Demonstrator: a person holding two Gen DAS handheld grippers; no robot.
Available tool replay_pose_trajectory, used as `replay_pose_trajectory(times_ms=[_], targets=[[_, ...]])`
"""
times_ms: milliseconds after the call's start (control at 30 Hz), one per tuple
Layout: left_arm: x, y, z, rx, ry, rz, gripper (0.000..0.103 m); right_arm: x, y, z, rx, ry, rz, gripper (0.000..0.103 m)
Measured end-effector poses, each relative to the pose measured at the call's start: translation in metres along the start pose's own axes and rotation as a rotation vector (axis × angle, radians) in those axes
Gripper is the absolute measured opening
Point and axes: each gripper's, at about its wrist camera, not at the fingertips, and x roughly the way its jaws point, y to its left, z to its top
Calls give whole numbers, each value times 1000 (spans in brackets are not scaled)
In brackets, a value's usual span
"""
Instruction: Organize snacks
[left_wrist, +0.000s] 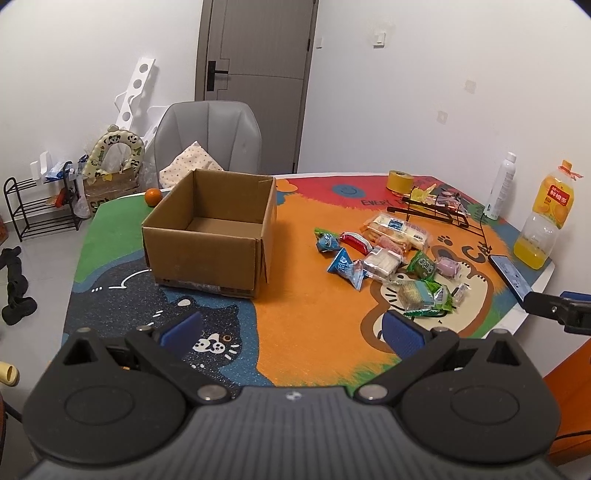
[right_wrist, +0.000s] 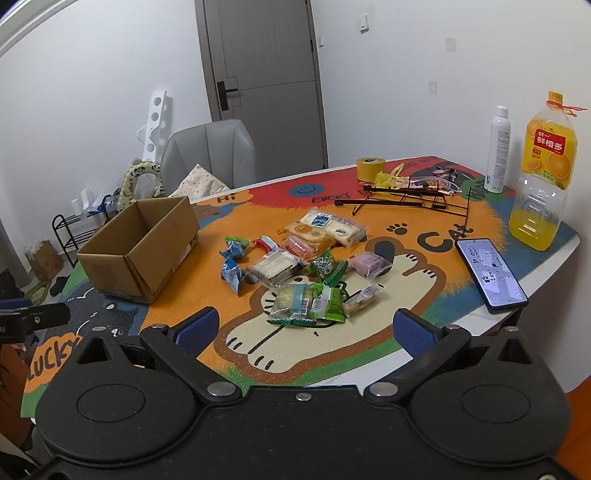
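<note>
Snacks (right_wrist: 306, 266) in a loose heap on the orange middle of the table mat (right_wrist: 207, 280), toward the right side of the table, none in the box

Cardboard box (left_wrist: 210, 236) open-topped and bare inside, on the left half of the mat, well apart from the heap, near the far edge

Within the heap: two blue twisted packets (right_wrist: 232, 262) on the side nearest the box; a clear pack of pale wafers (right_wrist: 273, 269) at the centre; green wrappers (right_wrist: 325, 301) at the near edge; a pink wrapped cake (right_wrist: 369, 264) on the right; a long cream packet (right_wrist: 332, 227) at the far end

Left gripper (left_wrist: 291, 328) low over the near edge of the table, blue pads (left_wrist: 183, 328) spread wide apart, nothing between them

Right gripper (right_wrist: 304, 328) likewise wide open and holding nothing, just short of the green wrappers, hanging over the near edge

Phone (right_wrist: 489, 273) face up with lit screen near the right edge

Juice bottle (right_wrist: 541, 173), partly full, at the far right corner, white spray can (right_wrist: 498, 149) just beside it

Roll of yellow tape (right_wrist: 370, 168) at the far edge, black wire rack (right_wrist: 410, 197) lying flat between tape and heap

Orange fruit (left_wrist: 152, 196) at the far left corner behind the box

Grey chair (left_wrist: 208, 136) beyond the far edge, grey door (left_wrist: 258, 74) behind it
</note>
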Motion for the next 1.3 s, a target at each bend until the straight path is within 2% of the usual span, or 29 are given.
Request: replay_pose_trajectory(times_ms=[433, 567, 767, 1033, 1200, 1300], targets=[[32, -17, 6, 26, 29, -18, 103, 28, -19, -4, 21, 4, 35, 103], [50, -24, 7, 19, 35, -50, 103, 40, -31, -6, 42, 5, 24, 102], [74, -31, 10, 13, 33, -78, 103, 61, -44, -8, 75, 11, 16, 91], [105, -37, 11, 5, 36, -108, 101, 92, -58, -12, 123, 45, 38, 63], [122, -39, 12, 11, 31, -118, 101, 110, -64, -16, 156, 70, 56, 56], [133, -43, 16, 14, 36, -121, 98, 119, -68, -17, 175, 76, 51, 56]])
